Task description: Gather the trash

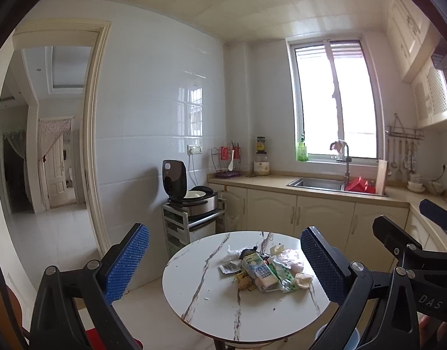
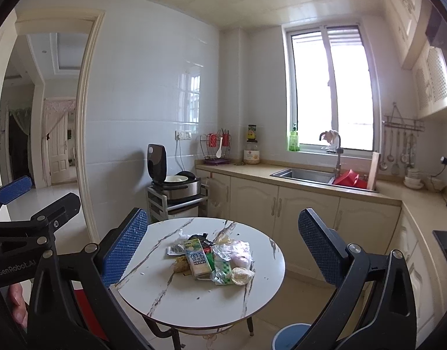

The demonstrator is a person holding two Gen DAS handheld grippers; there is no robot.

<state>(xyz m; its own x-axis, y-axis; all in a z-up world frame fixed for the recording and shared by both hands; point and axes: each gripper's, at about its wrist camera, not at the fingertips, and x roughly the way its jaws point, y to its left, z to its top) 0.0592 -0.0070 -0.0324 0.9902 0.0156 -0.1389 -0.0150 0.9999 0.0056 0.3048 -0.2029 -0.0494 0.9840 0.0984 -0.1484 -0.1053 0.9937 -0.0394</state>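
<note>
A heap of trash (image 1: 264, 268) lies on a round white marble table (image 1: 200, 297): a milk carton (image 1: 259, 272), green and clear wrappers, a crumpled ball. It also shows in the right wrist view (image 2: 214, 259), with the carton (image 2: 197, 259) on the table (image 2: 194, 306). My left gripper (image 1: 224, 259) is open and empty, held above and short of the table. My right gripper (image 2: 223, 243) is open and empty too, equally short of the heap. A blue bin (image 2: 290, 335) stands on the floor by the table's right side.
Cream kitchen cabinets and a counter with a sink (image 2: 308, 175) run behind and right of the table. A rice cooker (image 2: 173, 183) with raised lid sits on a small cart at the wall. An open doorway (image 2: 48, 134) lies left. Something red (image 2: 86, 309) is under the table's left edge.
</note>
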